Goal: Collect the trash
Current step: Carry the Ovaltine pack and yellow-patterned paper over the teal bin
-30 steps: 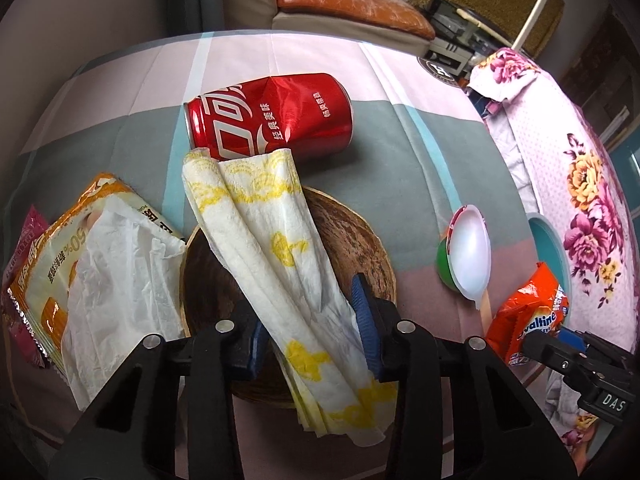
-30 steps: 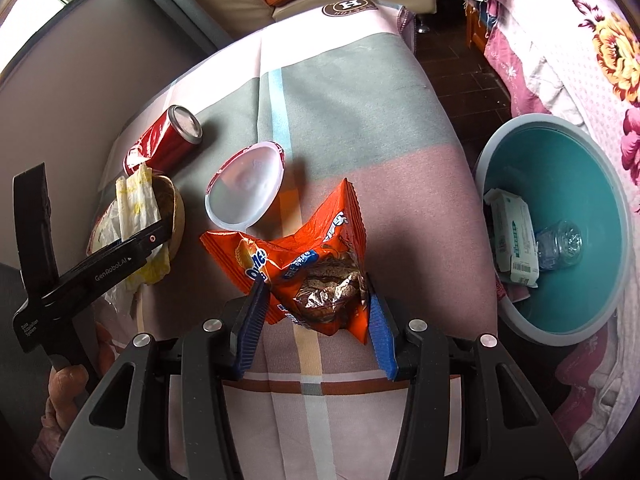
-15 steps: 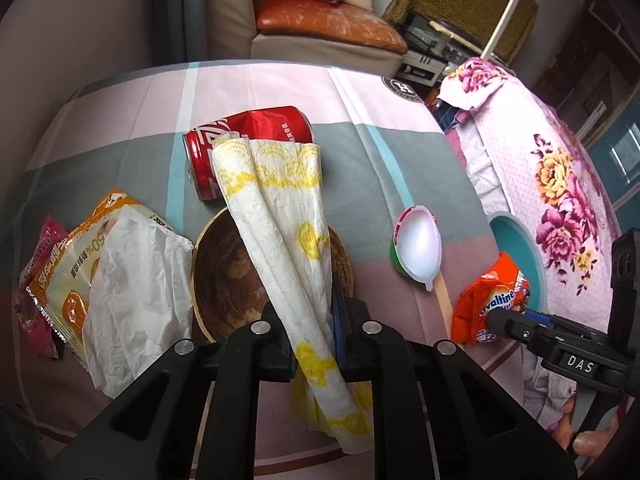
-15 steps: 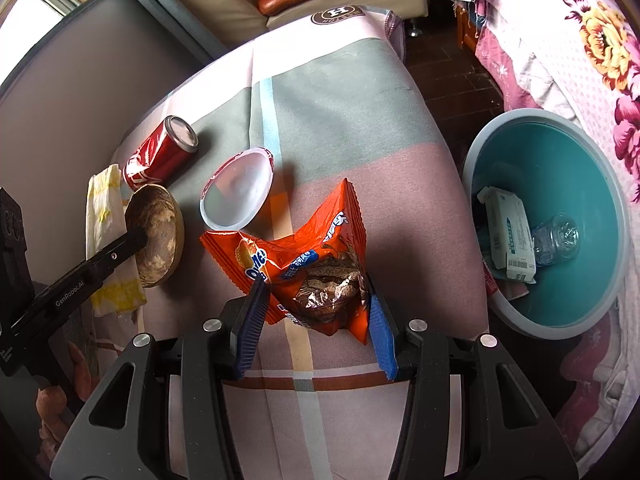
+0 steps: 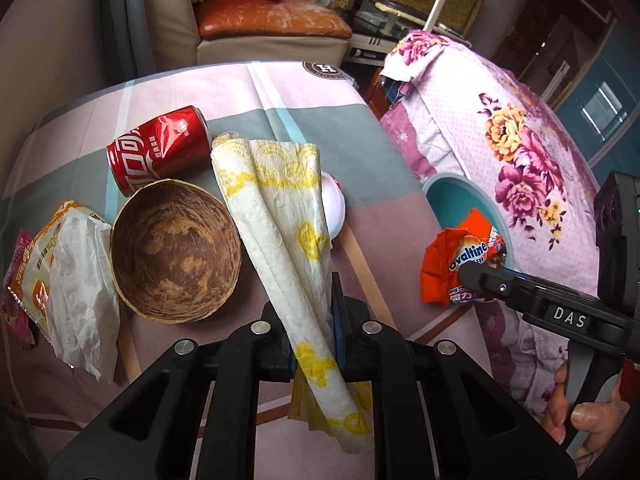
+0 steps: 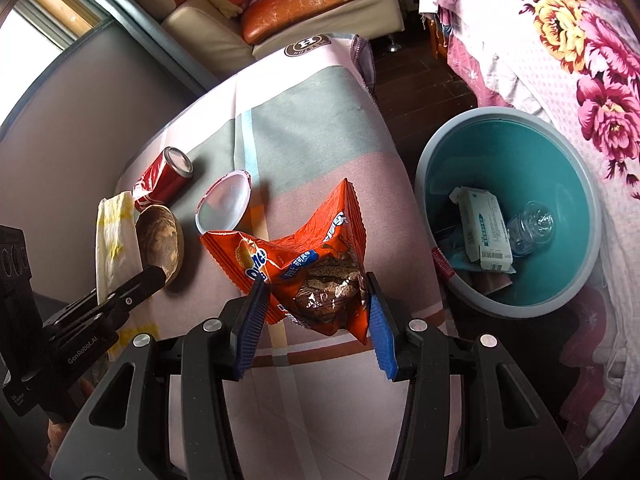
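My left gripper (image 5: 314, 336) is shut on a white paper towel with yellow print (image 5: 280, 208), lifted off the table and hanging over the white lid. In the right wrist view the towel (image 6: 112, 232) dangles beside the brown bowl. My right gripper (image 6: 316, 316) is shut on an orange Ovaltine snack bag (image 6: 304, 252), held above the table's right edge. The same bag (image 5: 460, 260) shows in the left wrist view. A teal trash bin (image 6: 560, 184) stands on the floor right of the table, with a white box and a clear bottle inside.
On the table lie a dented red cola can (image 5: 156, 152), a brown coconut-shell bowl (image 5: 176, 252), a white plastic lid (image 6: 224, 204) and snack wrappers with white paper (image 5: 68, 256) at the left. A floral-covered bed (image 5: 520, 152) is on the right, a sofa (image 5: 264, 20) behind.
The left jaws closed on the paper towel and lifted it off the bowl, up and to the right. The right gripper carried the snack bag up and closer to the bin.
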`<action>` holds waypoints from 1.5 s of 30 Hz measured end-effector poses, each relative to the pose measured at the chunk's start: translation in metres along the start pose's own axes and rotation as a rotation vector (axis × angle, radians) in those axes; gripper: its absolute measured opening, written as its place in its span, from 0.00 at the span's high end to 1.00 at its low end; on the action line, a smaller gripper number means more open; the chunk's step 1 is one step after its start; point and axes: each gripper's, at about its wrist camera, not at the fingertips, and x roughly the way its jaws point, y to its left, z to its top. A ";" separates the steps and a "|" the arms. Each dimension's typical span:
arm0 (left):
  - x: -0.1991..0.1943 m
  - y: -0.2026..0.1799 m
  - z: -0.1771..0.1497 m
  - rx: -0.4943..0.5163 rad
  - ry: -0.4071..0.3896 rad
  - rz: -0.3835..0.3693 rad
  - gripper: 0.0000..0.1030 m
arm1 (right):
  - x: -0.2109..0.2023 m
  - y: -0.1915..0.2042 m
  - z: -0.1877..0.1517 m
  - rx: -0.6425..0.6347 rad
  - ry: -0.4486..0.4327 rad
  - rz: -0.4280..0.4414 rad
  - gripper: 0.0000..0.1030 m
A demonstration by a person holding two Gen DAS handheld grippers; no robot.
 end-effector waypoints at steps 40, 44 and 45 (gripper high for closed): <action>0.088 -0.210 0.023 0.359 0.141 -0.076 0.86 | -0.073 -0.190 0.006 0.296 -0.179 -0.093 0.56; 0.097 -0.212 0.024 0.353 0.155 -0.081 0.86 | -0.071 -0.193 0.008 0.295 -0.174 -0.108 0.56; 0.100 -0.211 0.024 0.350 0.160 -0.082 0.86 | -0.070 -0.193 0.009 0.294 -0.172 -0.111 0.56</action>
